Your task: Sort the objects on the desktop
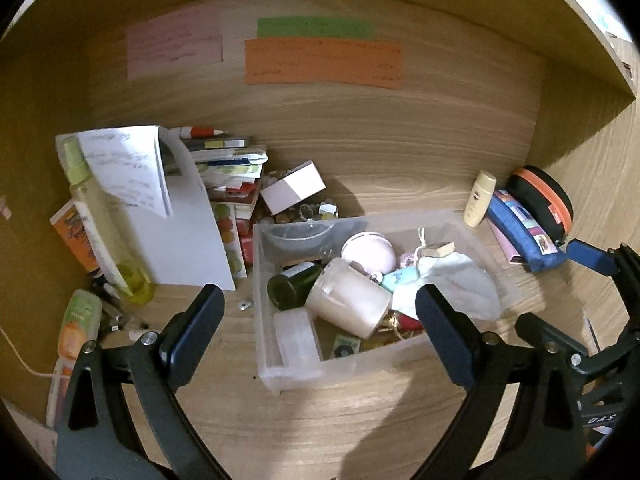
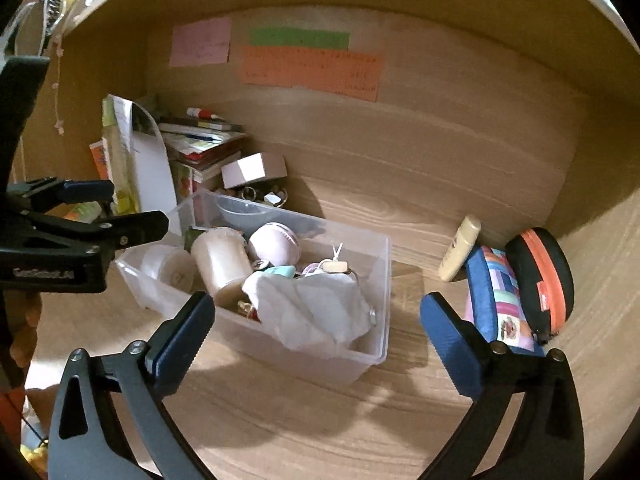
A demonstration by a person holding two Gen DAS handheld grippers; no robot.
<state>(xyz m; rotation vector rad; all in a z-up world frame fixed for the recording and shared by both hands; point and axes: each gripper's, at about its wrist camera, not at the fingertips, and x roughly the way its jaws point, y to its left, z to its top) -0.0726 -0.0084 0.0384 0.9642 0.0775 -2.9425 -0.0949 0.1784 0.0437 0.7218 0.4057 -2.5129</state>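
Clutter fills the clear plastic bin (image 1: pixel 492 276) on the wooden desk (image 1: pixel 360 420): a cream jar (image 1: pixel 352 300), a dark bottle (image 1: pixel 292 286) and a crumpled white cloth (image 2: pixel 312 308). My left gripper (image 1: pixel 320 312) hangs above its near wall, fingers spread apart and empty. My right gripper (image 2: pixel 316 320) is likewise spread wide, empty, beside the blue pencil case (image 2: pixel 496 300).

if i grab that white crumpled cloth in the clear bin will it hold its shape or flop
The white cloth is creased and draped over other items in the clear bin, so it will probably flop and sag. It looks thin, likely light. It may drag the small tag beside it.
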